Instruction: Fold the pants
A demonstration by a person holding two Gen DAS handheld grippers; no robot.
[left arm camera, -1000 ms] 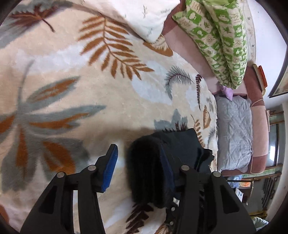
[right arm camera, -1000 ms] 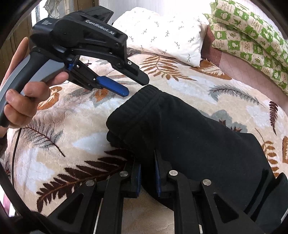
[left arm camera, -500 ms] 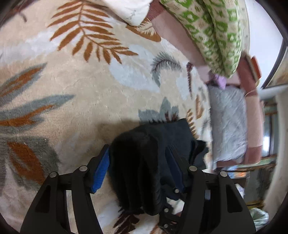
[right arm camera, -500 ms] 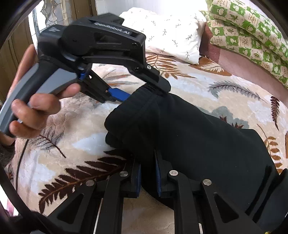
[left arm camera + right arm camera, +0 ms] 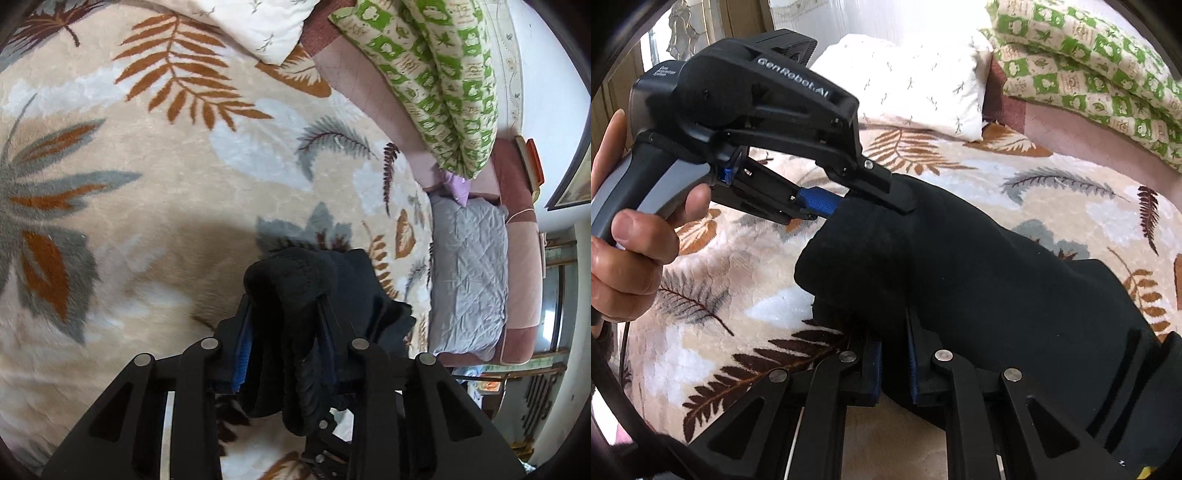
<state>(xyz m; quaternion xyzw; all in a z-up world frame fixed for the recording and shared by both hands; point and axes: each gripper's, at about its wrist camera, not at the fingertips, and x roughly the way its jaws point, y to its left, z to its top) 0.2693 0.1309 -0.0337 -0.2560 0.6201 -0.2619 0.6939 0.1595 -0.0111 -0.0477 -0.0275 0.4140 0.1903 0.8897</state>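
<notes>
My left gripper [image 5: 871, 206] jaws just closed on pants [image 5: 979, 288] edge, centre frame; right gripper [image 5: 895, 354] clamps lower fold. Lift both evenly, keep edges aligned over bed [image 5: 1071, 192].

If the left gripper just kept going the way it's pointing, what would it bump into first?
The left gripper is already clamped on the black pants. Straight past that bunched fabric, it would probably meet the leaf-patterned blanket on the bed, though depth is hard to judge.
</notes>
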